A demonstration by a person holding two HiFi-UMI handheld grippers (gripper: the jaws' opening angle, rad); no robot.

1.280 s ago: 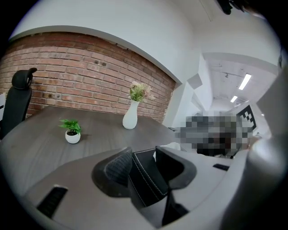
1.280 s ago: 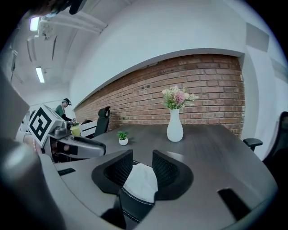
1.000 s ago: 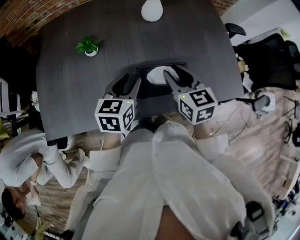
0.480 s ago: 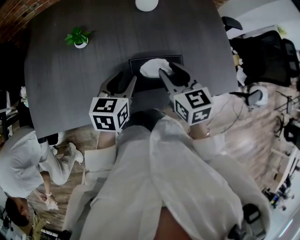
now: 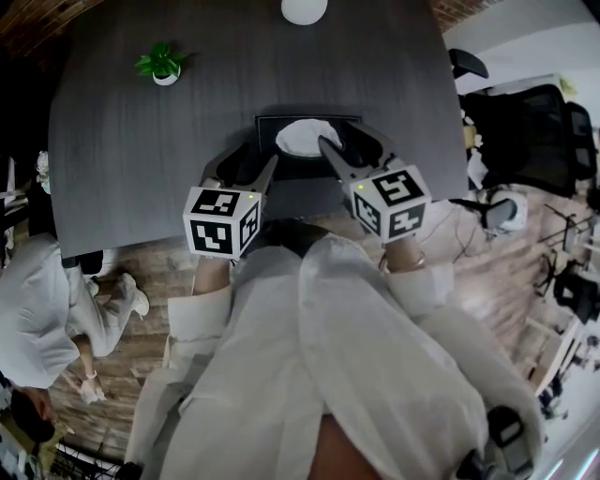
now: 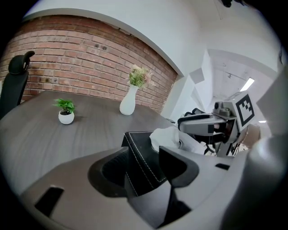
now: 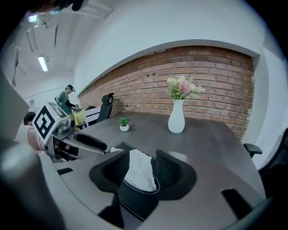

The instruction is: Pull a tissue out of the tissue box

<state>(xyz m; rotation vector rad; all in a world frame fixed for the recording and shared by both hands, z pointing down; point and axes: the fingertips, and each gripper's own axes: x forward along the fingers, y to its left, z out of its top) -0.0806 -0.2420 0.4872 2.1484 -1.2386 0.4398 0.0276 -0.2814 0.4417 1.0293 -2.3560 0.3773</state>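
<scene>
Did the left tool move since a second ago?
Yes. The left tool slid toward the tissue box; its jaws have just been opening, and the box's left corner now sits between them.

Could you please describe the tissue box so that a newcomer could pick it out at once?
Start at the big dark table. Near the middle of its front edge lies a flat box. Unlike the white vase and the small plant farther back, it is black with pale stitching, and a white tissue pokes from its top.
</scene>
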